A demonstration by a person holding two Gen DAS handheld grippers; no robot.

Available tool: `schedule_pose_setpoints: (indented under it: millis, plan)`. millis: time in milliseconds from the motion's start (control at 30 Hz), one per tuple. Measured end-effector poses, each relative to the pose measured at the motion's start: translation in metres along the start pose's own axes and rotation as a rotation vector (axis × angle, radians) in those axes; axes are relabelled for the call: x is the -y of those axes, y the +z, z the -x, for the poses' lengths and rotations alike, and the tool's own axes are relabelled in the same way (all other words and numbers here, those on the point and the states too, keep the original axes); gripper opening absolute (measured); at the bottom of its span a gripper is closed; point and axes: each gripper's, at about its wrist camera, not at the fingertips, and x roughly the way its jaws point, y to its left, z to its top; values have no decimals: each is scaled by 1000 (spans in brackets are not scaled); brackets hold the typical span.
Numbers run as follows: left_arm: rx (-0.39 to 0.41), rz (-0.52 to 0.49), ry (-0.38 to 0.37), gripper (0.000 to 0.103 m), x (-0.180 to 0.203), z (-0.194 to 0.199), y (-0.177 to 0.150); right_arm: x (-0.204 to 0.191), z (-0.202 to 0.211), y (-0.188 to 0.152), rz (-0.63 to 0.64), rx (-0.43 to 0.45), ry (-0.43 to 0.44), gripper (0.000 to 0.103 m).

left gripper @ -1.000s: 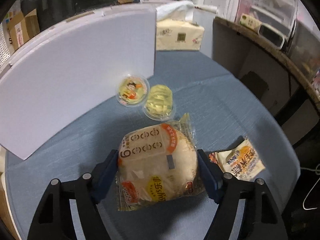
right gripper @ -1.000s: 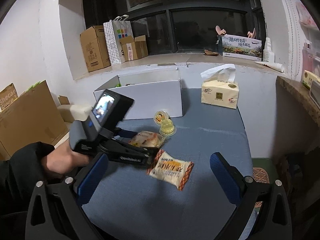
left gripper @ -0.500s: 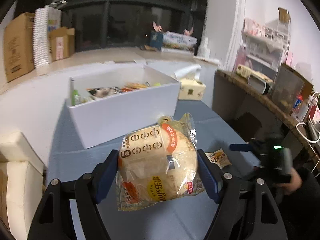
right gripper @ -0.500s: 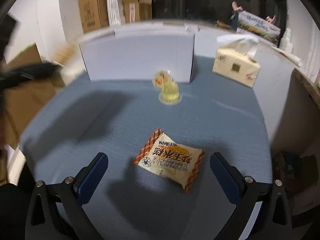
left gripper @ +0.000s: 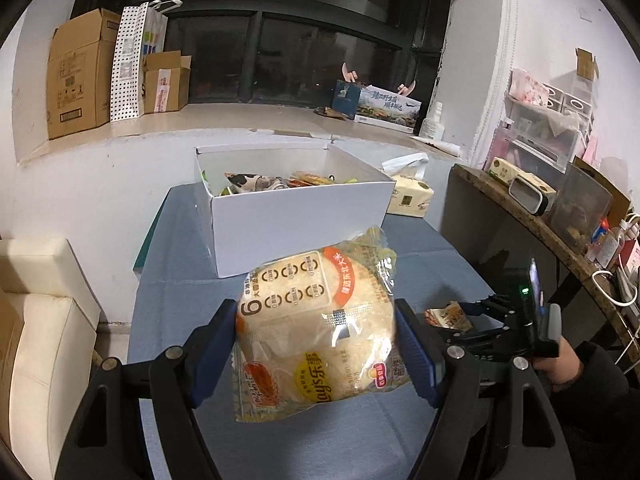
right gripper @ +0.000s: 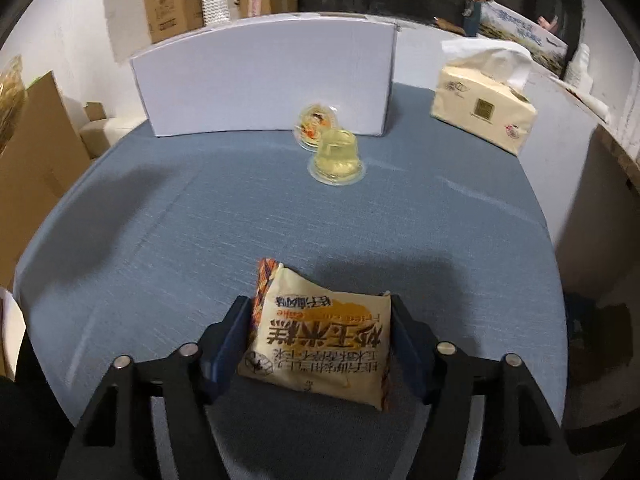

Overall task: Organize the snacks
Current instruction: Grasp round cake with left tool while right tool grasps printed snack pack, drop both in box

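The left hand-held gripper (left gripper: pixel 316 348) is pinching a round rice cracker pack (left gripper: pixel 320 332) up in the air, in front of the white snack box (left gripper: pixel 296 216). The right hand-held gripper (right gripper: pixel 320 340) is squeezing a yellow rice cake packet (right gripper: pixel 320 336) lying on the blue desk (right gripper: pixel 200 220). Two jelly cups (right gripper: pixel 336 156) are sitting near the box.

Blue tablecloth (right gripper: pixel 200 220); white box (left gripper: pixel 296 216); cream-orange snack packet (right gripper: pixel 320 340); yellow jelly cup (right gripper: pixel 336 156); blue-padded black left tongs (left gripper: pixel 316 352).
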Motion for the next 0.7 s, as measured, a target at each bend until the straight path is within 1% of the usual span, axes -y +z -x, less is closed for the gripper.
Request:
schedule_pose_setpoints:
  millis: [67, 167, 267, 300, 333, 400, 467, 533, 600, 700]
  plan:
    - [7, 7, -9, 80, -2, -1, 2, 0, 7, 2, -7, 29, 25, 67]
    - [26, 21, -20, 80, -9, -6, 15, -3, 27, 15, -15, 96, 32, 67]
    - [61, 34, -25, 80, -17, -14, 44, -1, 52, 44, -52, 181, 84, 67]
    - [72, 42, -26, 80, -21, -19, 58, 0, 58, 55, -56, 204, 99, 67]
    - [84, 44, -33, 80, -24, -24, 70, 1, 66, 74, -59, 242, 120, 67]
    - [105, 32, -21, 80, -29, -36, 97, 1, 74, 101, -56, 278, 138, 67]
    - [108, 30, -13, 80, -35, -55, 123, 1, 74, 141, -50, 321, 138, 67]
    - [99, 28, -4, 80, -42, -77, 146, 4, 65, 180, -59, 323, 141, 67]
    - [83, 23, 18, 80, -49, -100, 163, 6, 57, 209, -63, 310, 158, 67]
    - [57, 28, 28, 80, -57, -130, 180, 8, 28, 256, -64, 274, 122, 67]
